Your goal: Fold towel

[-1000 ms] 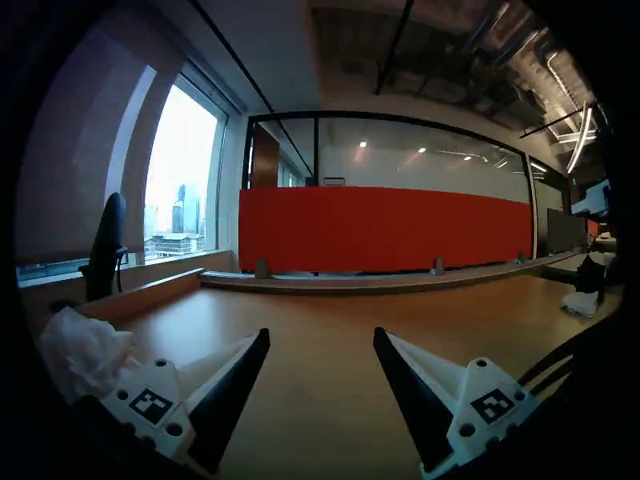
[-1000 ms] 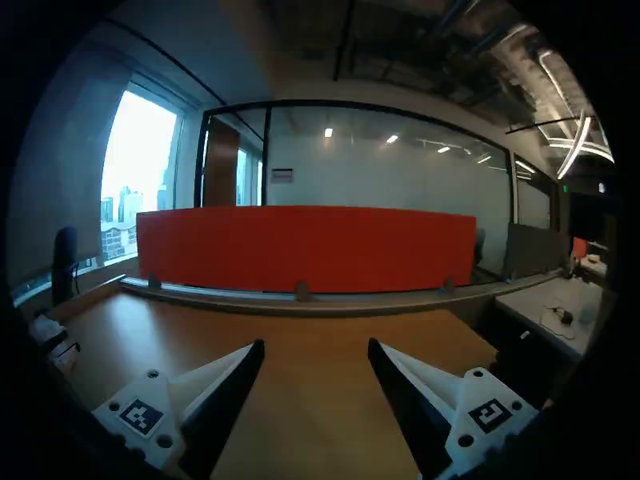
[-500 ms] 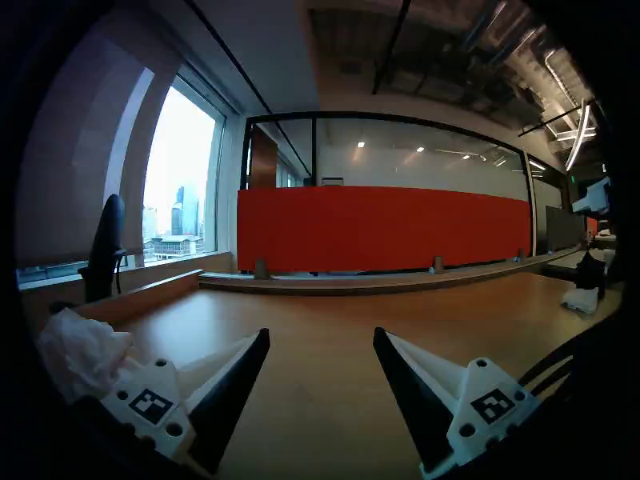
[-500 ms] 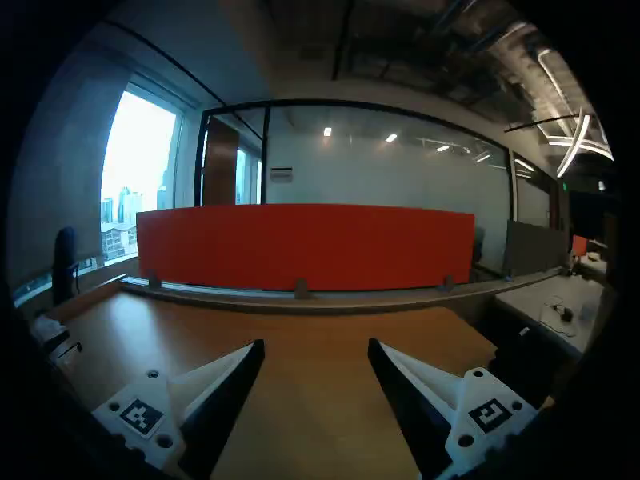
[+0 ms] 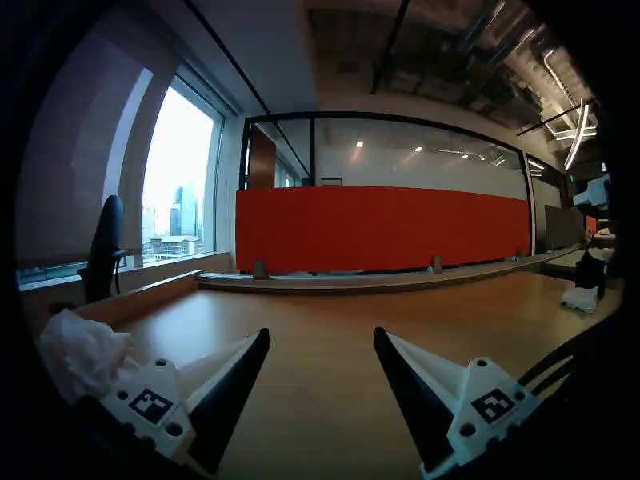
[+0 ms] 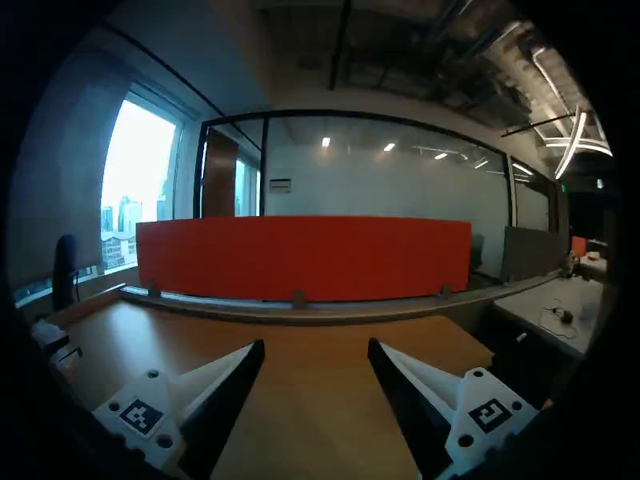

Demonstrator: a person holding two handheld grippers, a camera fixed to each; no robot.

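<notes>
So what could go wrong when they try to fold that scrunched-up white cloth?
The white cloth lies crumpled off to the side of the open left gripper, not between its fingers, so a grab might catch only one wrinkle and lift a lump. The open right gripper points at bare desk, so it may be late to help spread the cloth.

a brown wooden desk (image 5: 320,320) fills the lower frame, a crumpled white towel (image 5: 80,352) lying at lower left, a small white item (image 5: 580,298) far right.
</notes>
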